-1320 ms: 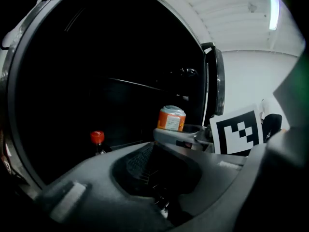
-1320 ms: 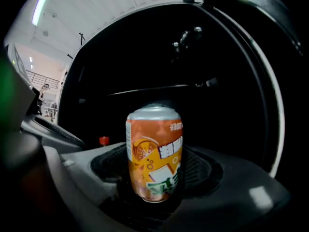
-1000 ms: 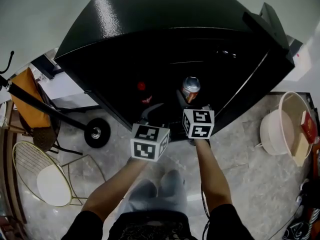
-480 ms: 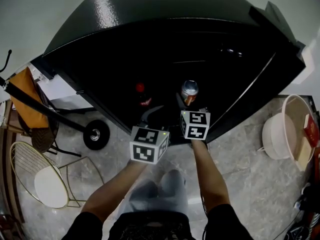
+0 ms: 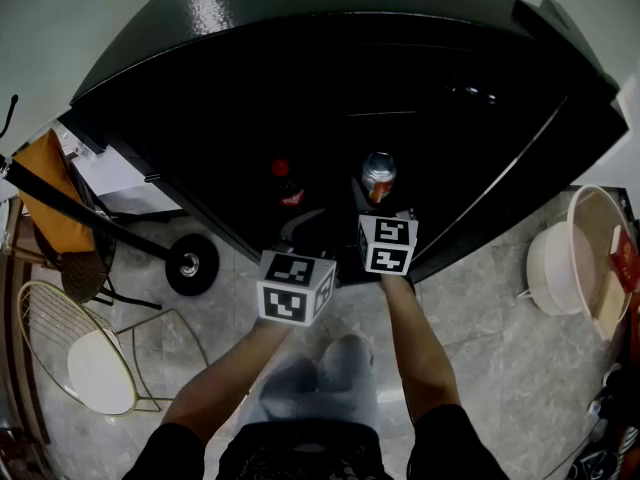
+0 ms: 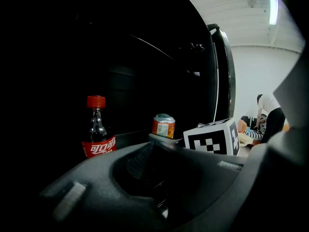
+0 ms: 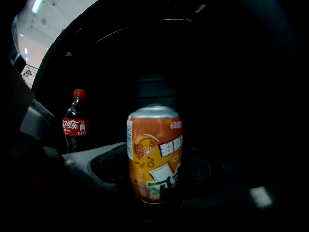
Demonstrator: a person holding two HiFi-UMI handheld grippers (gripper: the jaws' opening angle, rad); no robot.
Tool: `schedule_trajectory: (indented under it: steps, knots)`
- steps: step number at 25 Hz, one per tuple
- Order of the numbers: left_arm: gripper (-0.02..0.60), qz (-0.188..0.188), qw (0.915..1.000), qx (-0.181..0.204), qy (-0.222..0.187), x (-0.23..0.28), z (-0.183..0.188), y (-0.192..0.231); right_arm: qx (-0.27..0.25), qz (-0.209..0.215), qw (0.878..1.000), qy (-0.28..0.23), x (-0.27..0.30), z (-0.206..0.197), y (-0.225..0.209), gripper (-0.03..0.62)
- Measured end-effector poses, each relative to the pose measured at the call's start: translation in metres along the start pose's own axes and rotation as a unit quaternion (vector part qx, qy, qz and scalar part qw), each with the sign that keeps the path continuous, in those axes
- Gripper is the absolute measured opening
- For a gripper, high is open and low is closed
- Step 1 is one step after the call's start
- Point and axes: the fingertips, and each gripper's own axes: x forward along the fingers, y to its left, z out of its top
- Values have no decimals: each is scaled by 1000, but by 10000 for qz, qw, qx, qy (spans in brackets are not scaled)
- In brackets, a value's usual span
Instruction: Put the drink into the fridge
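Just short of the open fridge (image 5: 300, 38), the left tongs (image 5: 303, 230) hang spread apart with nothing between them. A little farther in, the right tongs (image 5: 382, 208) look clamped on the foot of the orange drink can (image 5: 378, 176), upright inside the fridge, with a cola bottle (image 5: 287, 182) standing to its left on the dark shelf (image 6: 126, 138). This looks like the placing step: next the can wants setting flat on the shelf, clear of that bottle, before the right tongs let go and back out.
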Motion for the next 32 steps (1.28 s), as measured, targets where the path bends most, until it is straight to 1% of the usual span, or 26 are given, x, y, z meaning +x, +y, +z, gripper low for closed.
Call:
schedule_trajectory:
  steps: [6, 10, 16, 22, 26, 32]
  knots:
    - [5, -82, 10000, -12, 10, -1, -1, -3, 107, -20, 9999, 105, -2, -3, 1, 327]
    - [6, -103, 9999, -21, 134, -5, -3, -5, 243, -42, 9995, 189, -11, -2, 2, 327]
    - [5, -218, 9995, -17, 226, -25, 13, -17, 451, -71, 9985, 306, -32, 13, 6, 327]
    - [5, -249, 9991, -92, 341, -53, 38, -25, 401, -125, 9980, 477, -62, 44, 15, 327]
    - [5, -239, 9991, -103, 341, -76, 66, -31, 340, -7, 9972, 663, -86, 70, 30, 327]
    - [5, -240, 9991, -197, 280, -117, 108, -40, 251, 161, 9962, 814, -129, 127, 52, 327]
